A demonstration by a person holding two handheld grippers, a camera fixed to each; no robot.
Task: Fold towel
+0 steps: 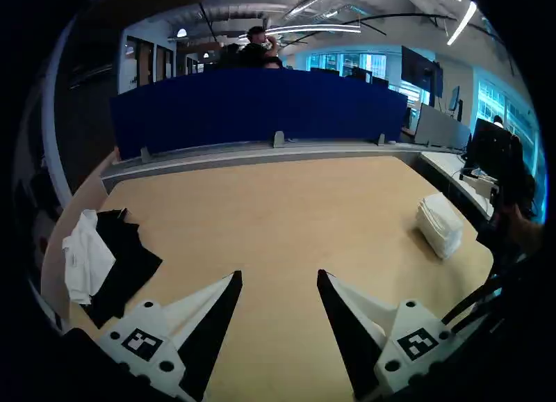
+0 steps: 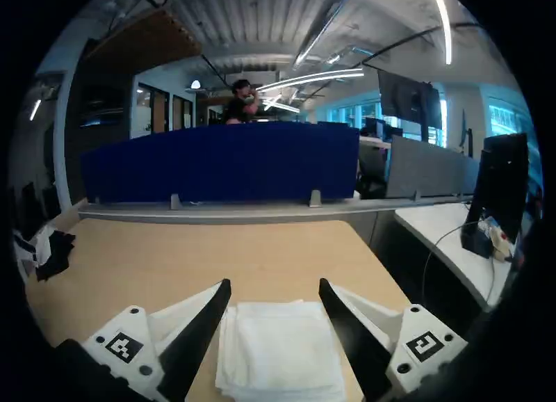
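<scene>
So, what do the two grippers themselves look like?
Both look alike. The left gripper and the right gripper each have two white wedge-shaped fingers that taper to points, with black inner faces. Each finger carries a square black-and-white marker and small round holes near its base.

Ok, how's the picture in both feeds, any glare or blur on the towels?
Left gripper view: even light, sharp; the fisheye bows the divider, and the towel stack is bright but its folds show. Right gripper view: ceiling lights glare overhead; the towel stack up close looks slightly soft.
</scene>
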